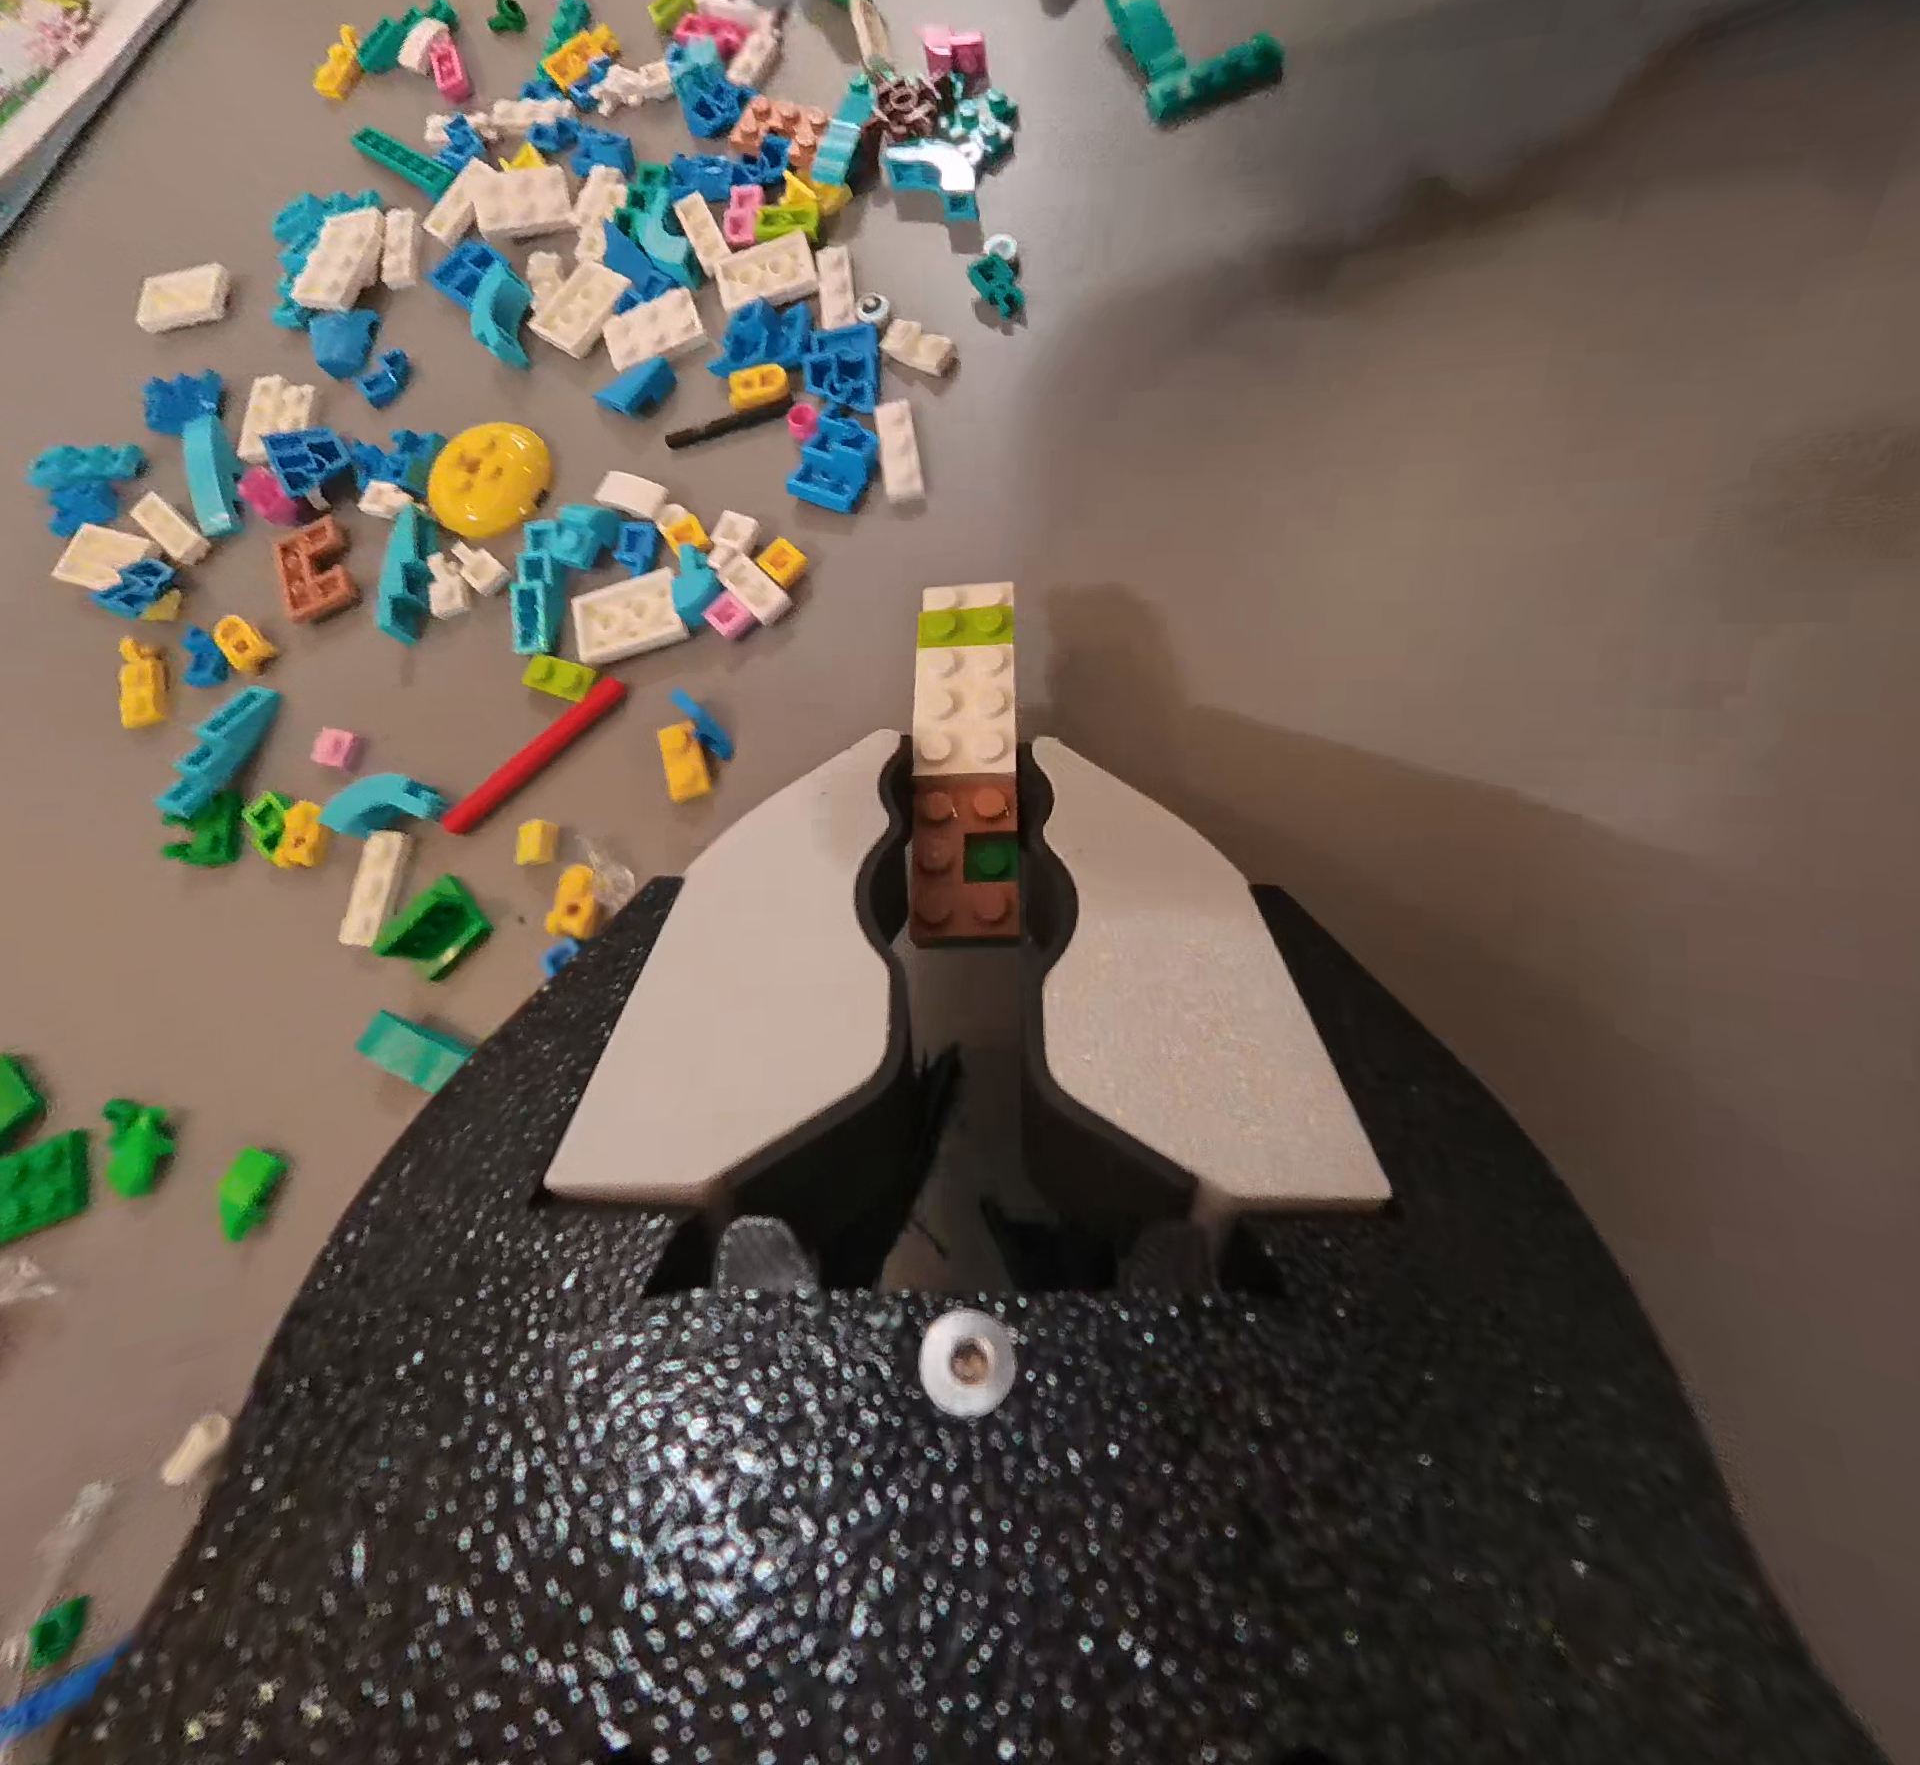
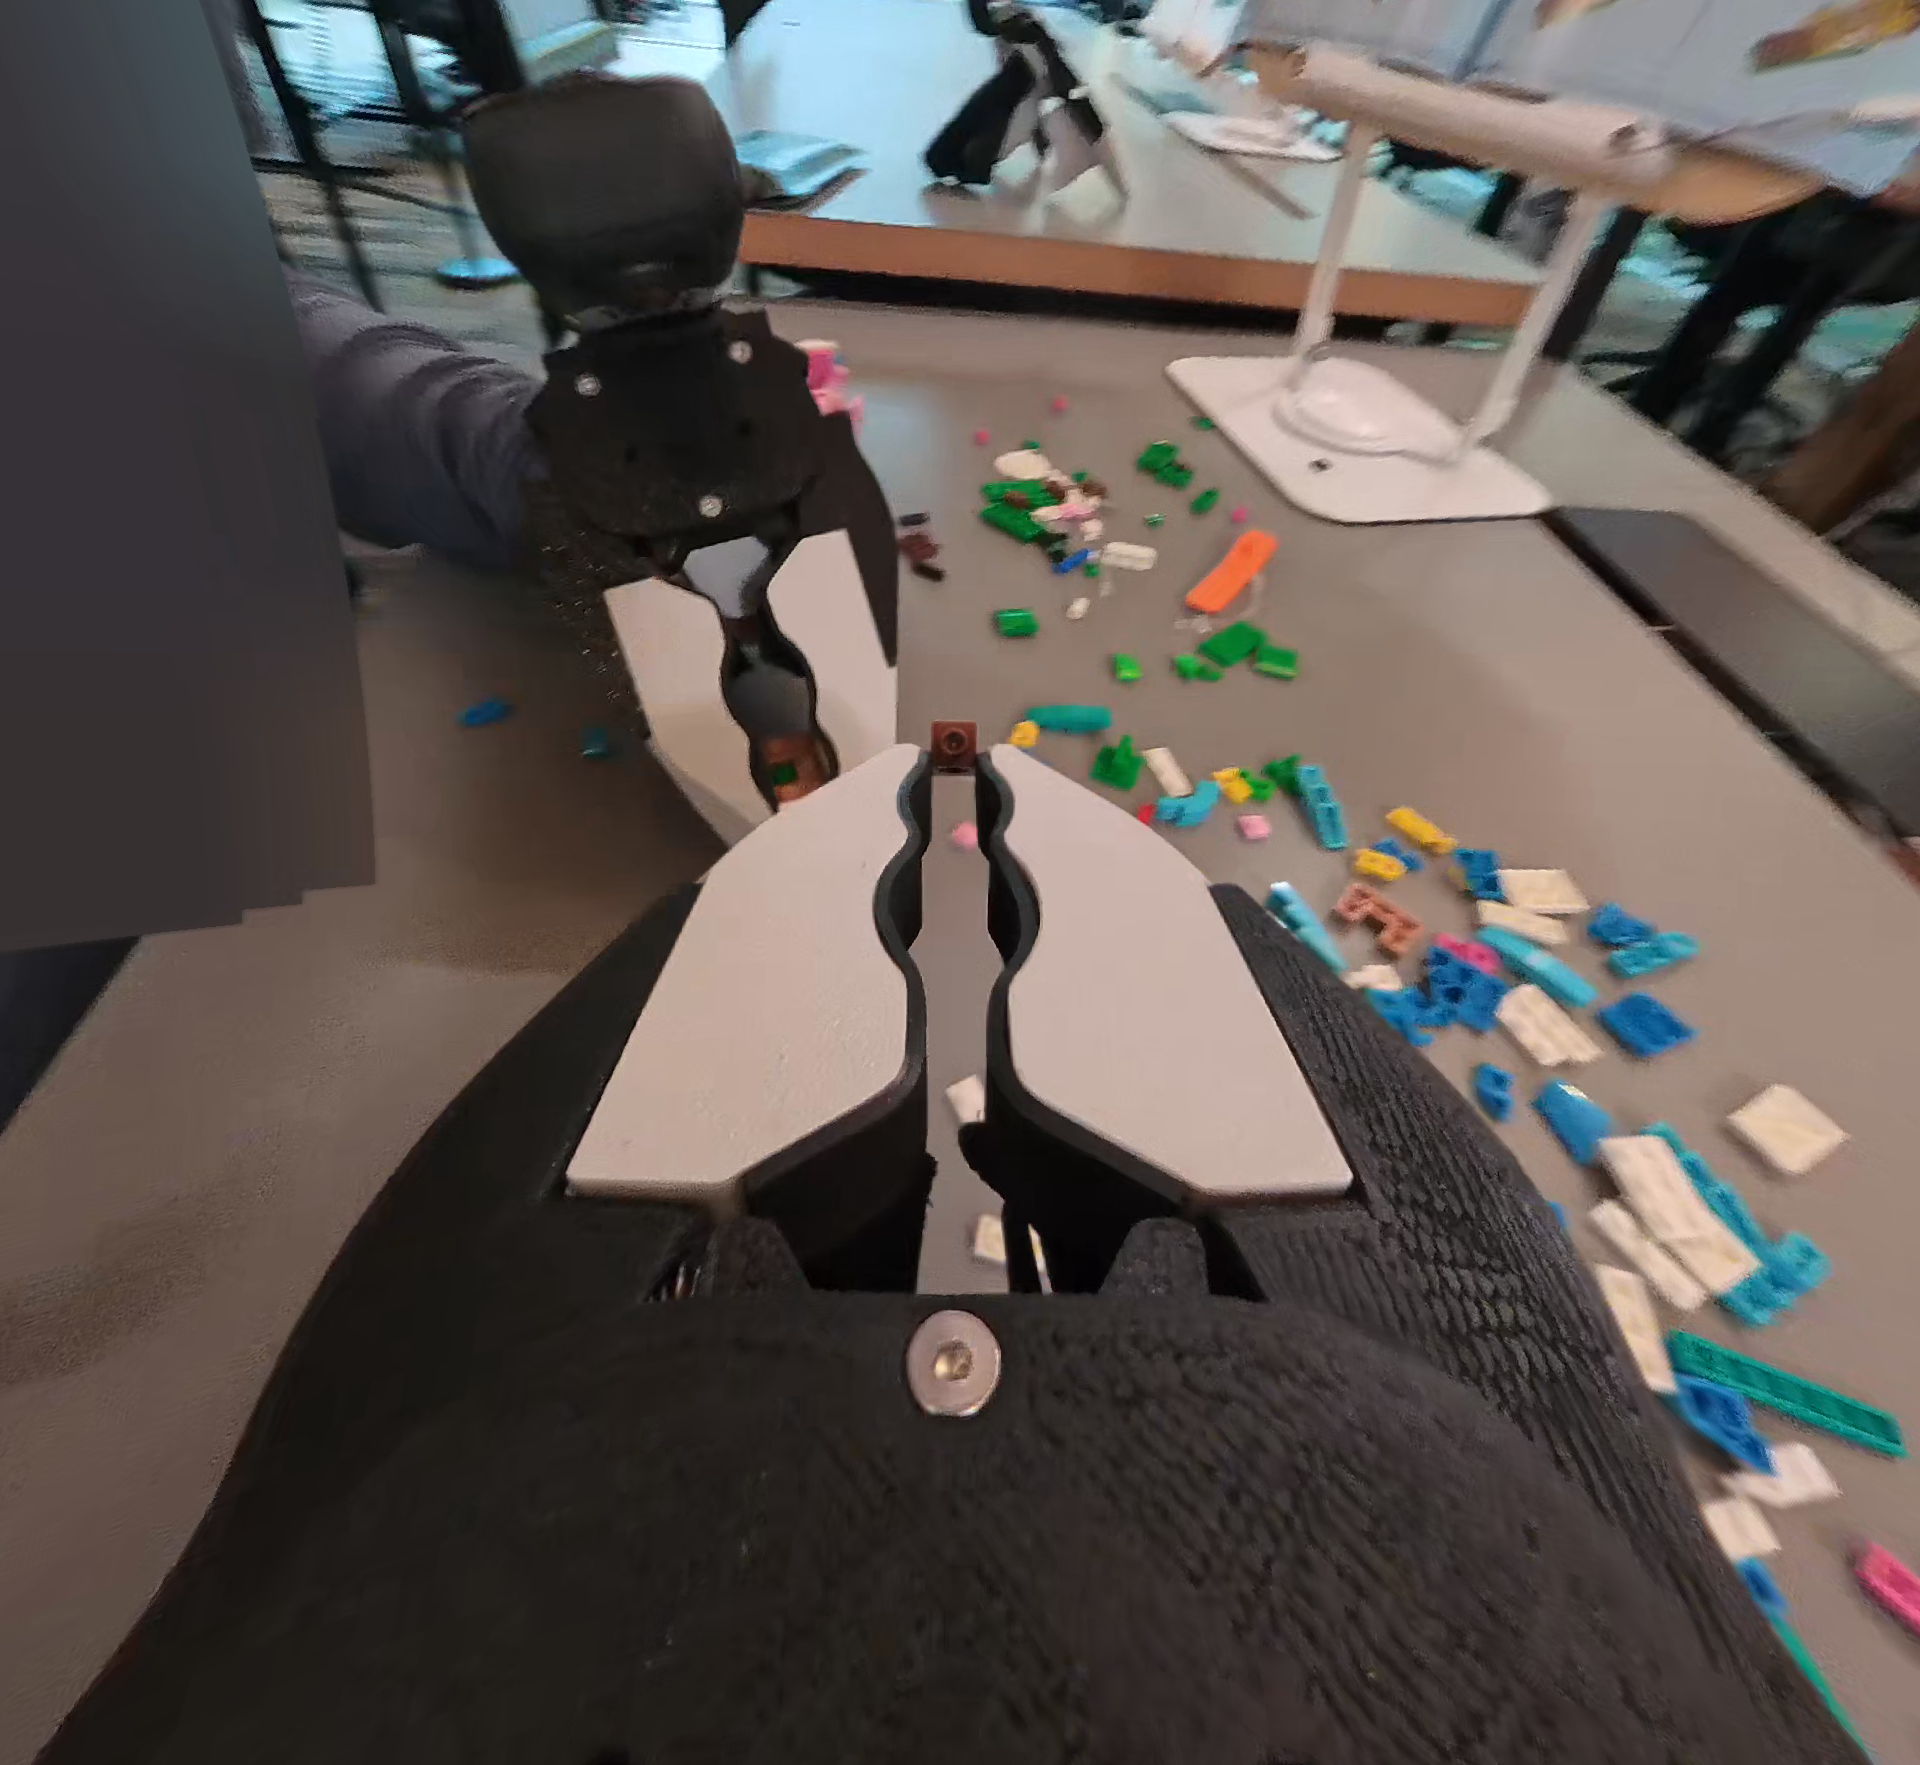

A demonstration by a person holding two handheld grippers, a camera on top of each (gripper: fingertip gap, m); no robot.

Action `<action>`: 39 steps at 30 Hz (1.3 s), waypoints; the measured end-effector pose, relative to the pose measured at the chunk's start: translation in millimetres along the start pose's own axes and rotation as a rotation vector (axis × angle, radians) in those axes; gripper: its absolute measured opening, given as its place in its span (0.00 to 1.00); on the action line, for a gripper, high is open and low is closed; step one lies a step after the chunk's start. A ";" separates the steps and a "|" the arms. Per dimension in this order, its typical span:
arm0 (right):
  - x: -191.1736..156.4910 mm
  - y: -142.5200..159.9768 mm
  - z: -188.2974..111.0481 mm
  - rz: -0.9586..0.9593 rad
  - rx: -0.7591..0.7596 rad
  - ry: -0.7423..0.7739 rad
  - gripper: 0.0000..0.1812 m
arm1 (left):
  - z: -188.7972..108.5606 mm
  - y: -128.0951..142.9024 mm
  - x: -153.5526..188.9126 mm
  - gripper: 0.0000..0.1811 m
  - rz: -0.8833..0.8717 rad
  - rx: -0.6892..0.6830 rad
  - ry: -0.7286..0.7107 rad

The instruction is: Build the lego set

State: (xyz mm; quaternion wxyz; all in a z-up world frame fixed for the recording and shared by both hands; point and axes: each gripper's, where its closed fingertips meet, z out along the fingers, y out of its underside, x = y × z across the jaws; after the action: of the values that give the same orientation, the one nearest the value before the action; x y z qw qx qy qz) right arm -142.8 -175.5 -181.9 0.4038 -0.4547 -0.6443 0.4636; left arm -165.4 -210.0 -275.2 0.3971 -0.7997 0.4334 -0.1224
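Two tongs clamped, left tongs (image 1: 966, 759) gripping brick strip (image 1: 966, 759), right tongs (image 2: 954, 751) pinching brown brick (image 2: 954, 741)

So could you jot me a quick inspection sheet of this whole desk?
Surface: grey table, bare on one side.
Job's things: brown-and-white assembly; small brown brick.
Clutter: loose bricks, instruction booklet, orange piece.
Grippers: left hand-held gripper shut on the assembly; right hand-held gripper shut on the brick.
Cables: nothing seen.
Surroundings: white stand, other tables behind.

Left gripper (image 1: 966, 759) and right gripper (image 2: 956, 759) both clamped, tips near.
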 end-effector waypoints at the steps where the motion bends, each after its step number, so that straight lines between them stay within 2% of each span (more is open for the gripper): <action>1: 3.8 -2.3 1.9 -0.015 0.004 0.039 0.04 | 3.0 -2.1 -3.4 0.10 0.001 0.008 0.010; 6: 3.2 -6.3 11.1 -0.071 0.027 0.100 0.04 | 11.5 -6.0 -12.6 0.10 0.106 0.029 -0.005; 13: -0.5 3.3 13.6 -0.161 0.087 0.146 0.03 | -8.1 -16.3 -18.8 0.10 0.153 0.177 -0.099; 16: -4.6 2.1 19.3 -0.149 0.130 0.132 0.04 | -9.0 -17.7 -14.7 0.10 0.139 0.202 -0.089; 20: -9.0 9.7 24.9 -0.143 0.111 0.104 0.04 | 0.3 -12.3 0.6 0.10 0.056 0.179 0.050; 39: -4.4 21.8 24.6 -0.145 0.049 0.119 0.04 | 3.0 -7.5 4.9 0.10 0.064 0.137 0.083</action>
State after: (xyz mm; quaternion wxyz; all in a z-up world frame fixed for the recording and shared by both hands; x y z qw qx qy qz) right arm -160.2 -182.0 -209.4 0.4850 -0.4233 -0.6390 0.4211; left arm -156.4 -210.0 -272.4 0.4364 -0.7506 0.4654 -0.1721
